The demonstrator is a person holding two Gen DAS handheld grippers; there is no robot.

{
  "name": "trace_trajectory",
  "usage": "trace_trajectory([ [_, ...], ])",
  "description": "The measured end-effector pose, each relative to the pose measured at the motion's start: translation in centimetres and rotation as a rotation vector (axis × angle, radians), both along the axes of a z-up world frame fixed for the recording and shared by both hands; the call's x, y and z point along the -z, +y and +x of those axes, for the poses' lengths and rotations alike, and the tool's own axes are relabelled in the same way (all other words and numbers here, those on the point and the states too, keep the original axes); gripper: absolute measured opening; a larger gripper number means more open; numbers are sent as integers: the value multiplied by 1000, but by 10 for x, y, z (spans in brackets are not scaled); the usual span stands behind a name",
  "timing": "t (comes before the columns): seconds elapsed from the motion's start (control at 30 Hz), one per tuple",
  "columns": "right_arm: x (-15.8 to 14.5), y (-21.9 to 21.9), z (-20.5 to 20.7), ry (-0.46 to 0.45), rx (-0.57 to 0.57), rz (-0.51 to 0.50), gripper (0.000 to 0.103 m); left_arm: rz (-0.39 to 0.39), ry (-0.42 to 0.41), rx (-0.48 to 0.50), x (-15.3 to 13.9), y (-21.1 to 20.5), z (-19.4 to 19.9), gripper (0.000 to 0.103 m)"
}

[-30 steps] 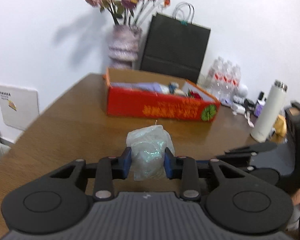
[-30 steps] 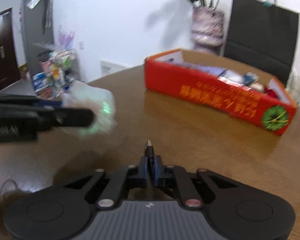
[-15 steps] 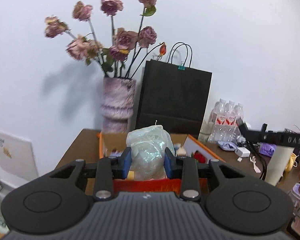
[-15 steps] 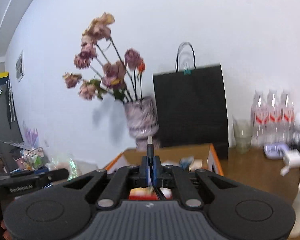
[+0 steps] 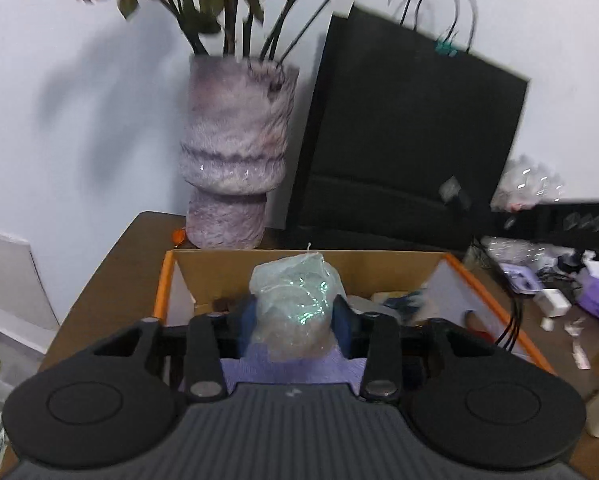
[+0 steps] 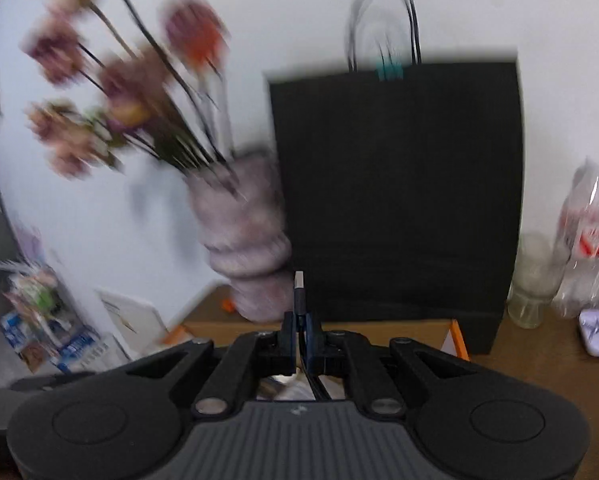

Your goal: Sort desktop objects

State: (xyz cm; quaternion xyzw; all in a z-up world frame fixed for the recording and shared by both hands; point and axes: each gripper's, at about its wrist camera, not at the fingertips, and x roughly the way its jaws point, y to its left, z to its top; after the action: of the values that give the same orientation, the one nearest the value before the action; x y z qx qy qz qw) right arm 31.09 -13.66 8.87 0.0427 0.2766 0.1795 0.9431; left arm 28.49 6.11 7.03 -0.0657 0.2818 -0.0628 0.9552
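Observation:
My left gripper [image 5: 294,314] hangs over the open orange box [image 5: 161,292]. Its jaws are opening, and a crumpled clear plastic bag [image 5: 295,304] stands between the blue pads, which touch its sides. Under the bag lies something lilac [image 5: 291,368] inside the box. My right gripper [image 6: 300,320] is shut on a black cable, whose USB plug [image 6: 299,290] sticks up above the fingertips. The same cable [image 5: 513,320] hangs down at the box's right side in the left wrist view. From the right wrist view only the box's far rim [image 6: 453,330] shows.
Behind the box stand a furry lilac vase [image 5: 235,160] of dried flowers and a tall black paper bag [image 5: 403,152] against the white wall. A glass [image 6: 529,280] and wrapped water bottles [image 6: 591,236] stand to the right. Small clutter [image 5: 555,300] lies on the brown table.
Both grippers have travelled forward across the table to the box and the wall. The left fingers now stand wider apart around the bag. The right gripper stays shut on the cable.

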Motion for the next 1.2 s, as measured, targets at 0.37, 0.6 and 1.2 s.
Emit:
trace_trajectory([
  [0.37, 22, -24, 32, 102, 150, -165, 48, 70, 34, -19, -26, 6, -2, 97],
  [0.6, 0, -32, -28, 127, 51, -205, 75, 110, 97, -62, -41, 7, -47, 103],
  [1.2, 81, -37, -235, 81, 131, -252, 98, 174, 99, -152, 38, -14, -242, 103],
])
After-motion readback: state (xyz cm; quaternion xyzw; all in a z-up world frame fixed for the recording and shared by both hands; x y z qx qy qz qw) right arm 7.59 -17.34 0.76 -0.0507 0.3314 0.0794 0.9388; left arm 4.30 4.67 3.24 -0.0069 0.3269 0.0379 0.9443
